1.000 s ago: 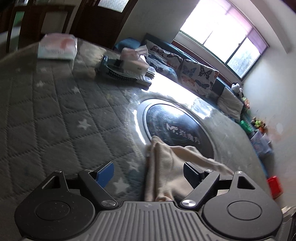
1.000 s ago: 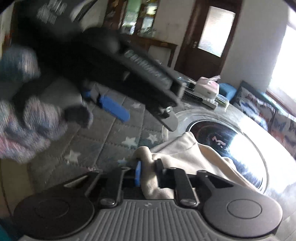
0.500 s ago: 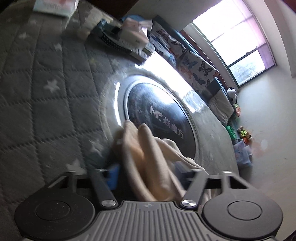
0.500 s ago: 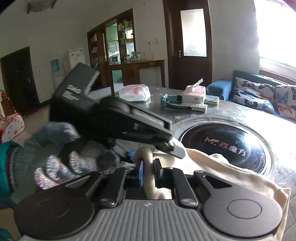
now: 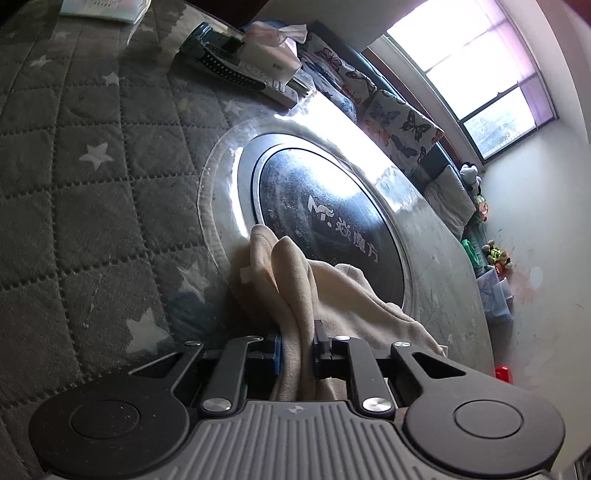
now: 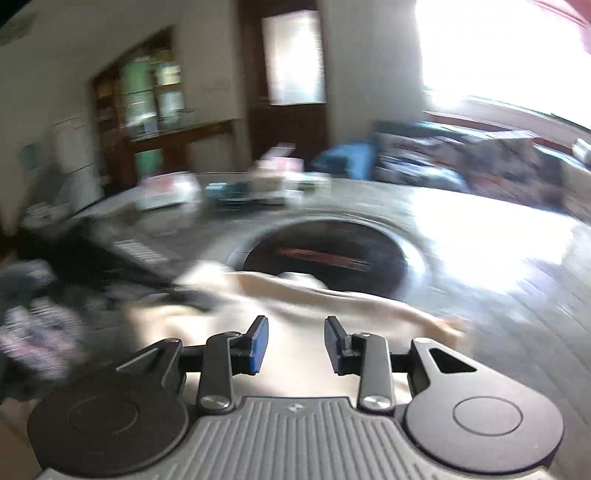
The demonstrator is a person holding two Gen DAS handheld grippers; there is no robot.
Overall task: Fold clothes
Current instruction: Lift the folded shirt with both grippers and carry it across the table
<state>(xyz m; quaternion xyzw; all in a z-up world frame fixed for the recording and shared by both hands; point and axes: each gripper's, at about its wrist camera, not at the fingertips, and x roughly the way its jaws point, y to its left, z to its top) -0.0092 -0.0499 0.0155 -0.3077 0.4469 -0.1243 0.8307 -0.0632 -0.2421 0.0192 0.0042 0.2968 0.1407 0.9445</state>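
Observation:
A cream cloth garment lies bunched on the table by the round black hotplate. My left gripper is shut on a fold of the cream garment, which rises between its pads. In the blurred right wrist view the garment stretches across the table in front of my right gripper, which is open with nothing between its pads. The left gripper and its gloved hand show as a dark blur at the left of that view.
A grey quilted star-patterned mat covers the table's left part. A tissue box and dark items sit at the far edge, with a white pack further left. A sofa with butterfly cushions lies beyond.
My left gripper has closed on the garment fold. My right gripper has let go of the cloth, opened, and swung away fast, blurring its view.

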